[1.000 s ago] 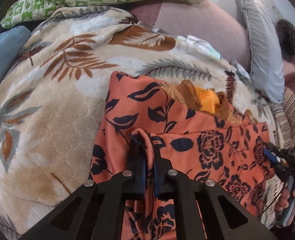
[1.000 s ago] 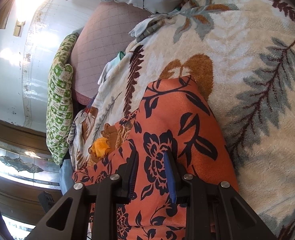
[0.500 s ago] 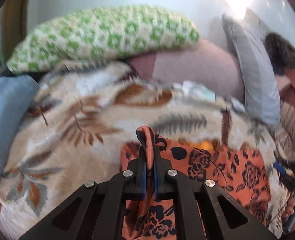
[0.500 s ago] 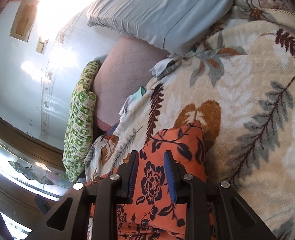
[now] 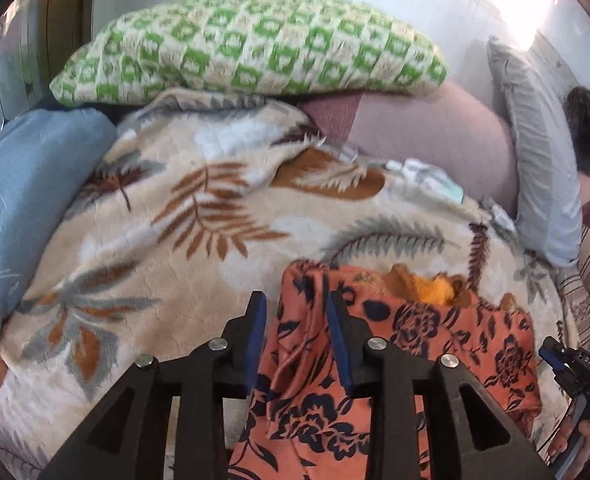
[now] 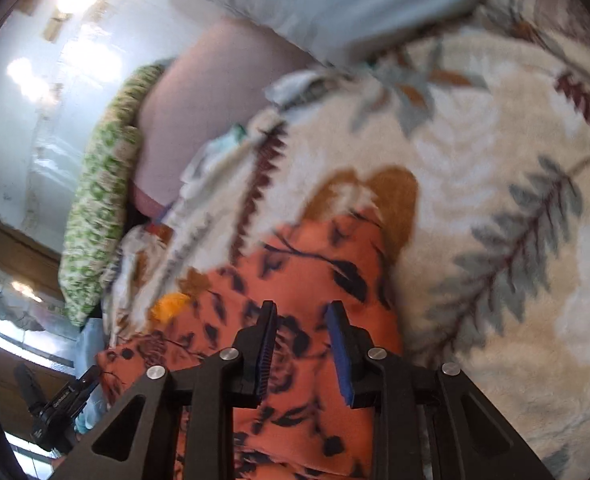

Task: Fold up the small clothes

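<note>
The orange floral garment [image 5: 379,360] lay on the cream leaf-print blanket [image 5: 167,248], folded over on itself, with a bright orange-yellow patch [image 5: 435,290] showing at its far edge. The left gripper [image 5: 297,344] stood over the garment's left edge with its fingers spread; a raised fold of cloth ran up between the blue pads [image 5: 255,344], but nothing was pinched. In the right wrist view (blurred by motion) the right gripper [image 6: 305,352] hung above the same garment [image 6: 295,280], its fingers likewise spread apart with cloth showing in the gap; whether the pads touched the fabric could not be told. Seen from the left wrist camera, the right gripper's body [image 5: 575,372] sat at the garment's right side, a hand [image 5: 587,436] wrapped around its handle. Beyond the blanket, a green-and-white checked pillow [image 5: 255,48] rested on top of a pink cushion [image 5: 435,136]; a blue pillow [image 5: 27,200] lay at the left, and a grey pillow [image 5: 543,160] leaned at the right.
</note>
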`<action>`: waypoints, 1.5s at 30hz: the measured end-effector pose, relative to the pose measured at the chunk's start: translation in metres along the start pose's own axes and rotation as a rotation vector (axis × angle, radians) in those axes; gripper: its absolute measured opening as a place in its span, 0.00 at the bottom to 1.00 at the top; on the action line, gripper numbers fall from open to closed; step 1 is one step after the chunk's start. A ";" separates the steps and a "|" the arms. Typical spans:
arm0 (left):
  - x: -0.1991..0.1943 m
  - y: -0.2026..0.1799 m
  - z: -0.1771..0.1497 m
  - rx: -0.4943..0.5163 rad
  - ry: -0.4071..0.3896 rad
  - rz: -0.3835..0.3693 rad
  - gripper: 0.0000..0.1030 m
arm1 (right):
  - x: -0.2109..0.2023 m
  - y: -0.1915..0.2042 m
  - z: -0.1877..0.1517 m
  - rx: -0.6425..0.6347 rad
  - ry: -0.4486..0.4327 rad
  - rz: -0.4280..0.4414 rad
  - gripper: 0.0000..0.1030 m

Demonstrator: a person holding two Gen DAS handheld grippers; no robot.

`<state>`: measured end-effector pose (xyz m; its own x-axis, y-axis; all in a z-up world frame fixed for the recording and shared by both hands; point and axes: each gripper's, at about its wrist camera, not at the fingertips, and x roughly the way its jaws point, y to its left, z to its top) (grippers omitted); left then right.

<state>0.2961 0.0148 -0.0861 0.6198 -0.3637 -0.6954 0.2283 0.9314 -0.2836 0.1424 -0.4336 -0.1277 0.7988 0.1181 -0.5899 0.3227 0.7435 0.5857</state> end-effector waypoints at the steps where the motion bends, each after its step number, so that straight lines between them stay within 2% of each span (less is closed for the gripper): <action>1: -0.004 -0.002 0.001 0.007 -0.018 -0.015 0.39 | 0.000 0.008 0.003 -0.023 -0.008 0.023 0.29; 4: 0.000 -0.017 -0.002 0.056 -0.017 -0.051 0.48 | 0.016 0.028 0.009 -0.084 0.006 0.034 0.29; 6: 0.021 -0.026 -0.010 0.099 0.058 -0.055 0.48 | 0.035 0.037 0.011 -0.127 0.042 0.023 0.29; 9: 0.062 -0.023 -0.026 0.119 0.196 0.050 0.48 | 0.073 0.034 0.006 -0.198 0.117 -0.114 0.30; 10: 0.074 -0.017 -0.032 0.104 0.223 0.064 0.47 | 0.086 0.025 0.006 -0.198 0.159 -0.141 0.30; 11: 0.078 -0.013 -0.034 0.091 0.226 0.062 0.47 | 0.091 0.013 0.006 -0.163 0.168 -0.099 0.30; 12: 0.076 -0.011 -0.033 0.075 0.216 0.054 0.49 | 0.085 0.007 0.008 -0.121 0.152 -0.068 0.29; 14: 0.070 -0.010 -0.030 0.062 0.218 0.030 0.51 | 0.071 0.007 0.013 -0.070 0.163 -0.062 0.31; 17: 0.059 -0.003 -0.030 -0.008 0.204 -0.027 0.51 | 0.033 0.015 0.010 -0.101 0.094 -0.011 0.31; 19: 0.046 -0.002 -0.029 -0.038 0.186 -0.095 0.51 | 0.012 0.019 0.000 -0.101 0.105 0.044 0.30; 20: 0.040 -0.004 -0.029 -0.030 0.176 -0.106 0.51 | 0.006 0.021 -0.005 -0.108 0.112 0.060 0.30; 23: 0.038 -0.008 -0.036 0.025 0.178 -0.026 0.58 | 0.002 0.037 -0.024 -0.159 0.135 0.039 0.30; 25: 0.059 -0.001 -0.047 0.032 0.256 0.034 0.61 | 0.013 0.041 -0.042 -0.186 0.196 0.013 0.31; 26: 0.073 0.005 -0.056 0.021 0.310 0.043 0.62 | 0.025 0.037 -0.053 -0.201 0.260 -0.026 0.35; 27: 0.074 0.008 -0.058 0.019 0.282 0.023 0.65 | 0.039 0.031 -0.067 -0.223 0.334 -0.089 0.37; 28: 0.071 0.006 -0.057 0.027 0.280 0.023 0.65 | 0.043 0.028 -0.077 -0.245 0.338 -0.097 0.37; 29: 0.067 0.003 -0.055 0.037 0.295 0.036 0.65 | 0.033 0.030 -0.082 -0.279 0.271 -0.080 0.37; 31: 0.053 0.001 -0.052 0.034 0.267 0.014 0.65 | 0.020 0.039 -0.084 -0.305 0.286 -0.107 0.37; 34: 0.026 0.005 -0.053 0.012 0.224 -0.019 0.65 | -0.024 0.045 -0.089 -0.345 0.192 -0.027 0.37; 38: -0.020 0.010 -0.073 0.025 0.196 -0.076 0.66 | -0.087 0.027 -0.094 -0.286 0.097 0.034 0.38; 39: -0.031 0.012 -0.080 0.025 0.192 -0.084 0.67 | -0.104 0.020 -0.097 -0.268 0.082 0.038 0.41; 40: -0.041 0.015 -0.085 0.026 0.186 -0.087 0.69 | -0.120 0.015 -0.103 -0.257 0.071 0.028 0.57; 41: -0.053 0.020 -0.093 0.028 0.173 -0.089 0.69 | -0.133 0.008 -0.108 -0.252 0.057 0.020 0.63; 43: -0.074 0.031 -0.113 0.024 0.148 -0.070 0.73 | -0.156 -0.001 -0.119 -0.258 0.065 0.019 0.63; 45: -0.092 0.043 -0.139 0.018 0.130 -0.045 0.74 | -0.168 -0.013 -0.134 -0.257 0.109 0.018 0.63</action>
<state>0.1444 0.0858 -0.1256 0.5067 -0.4033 -0.7620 0.2677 0.9138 -0.3056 -0.0642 -0.3751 -0.1104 0.7394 0.1928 -0.6450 0.1582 0.8815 0.4448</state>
